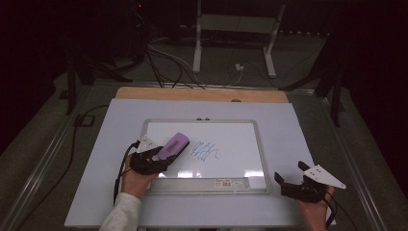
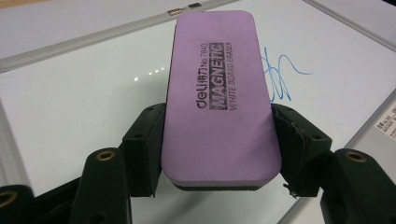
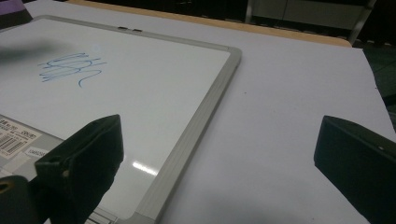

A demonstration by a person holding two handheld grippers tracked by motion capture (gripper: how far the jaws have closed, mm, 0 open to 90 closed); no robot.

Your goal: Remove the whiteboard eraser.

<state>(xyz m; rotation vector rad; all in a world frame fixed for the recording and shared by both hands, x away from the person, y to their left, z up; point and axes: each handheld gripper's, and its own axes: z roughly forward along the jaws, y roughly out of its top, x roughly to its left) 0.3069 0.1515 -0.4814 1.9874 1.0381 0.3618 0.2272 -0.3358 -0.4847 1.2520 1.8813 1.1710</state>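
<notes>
Landmark: rectangular whiteboard with a grey metal frame (image 1: 262, 144), lying flat in the middle of the pale sheet-covered surface (image 1: 298, 120).
Eraser: purple foam block eraser with a dark felt underside (image 2: 219, 93), printed "MAGNETIC WHITE BOARD ERASER"; it sits over the whiteboard's left half, its far end tilted toward the scribble.
Scribble: blue marker scribble (image 1: 204, 151), near the whiteboard's centre, just beyond the eraser's far end and apart from it.
Left gripper: black left gripper (image 1: 161, 156), at the whiteboard's left near corner, clamped on the eraser; in the left gripper view both pads press against the eraser's long sides.
Right gripper: black right gripper (image 1: 288, 179), off the whiteboard's right near corner, over the bare surface; its jaws stand wide apart with nothing between them.
Label: white barcode sticker (image 1: 230, 183), on the whiteboard's near frame edge, between the two grippers.
Hands: a hand in a pale sleeve (image 1: 137, 182) carries the left gripper, near the whiteboard's lower left corner.
</notes>
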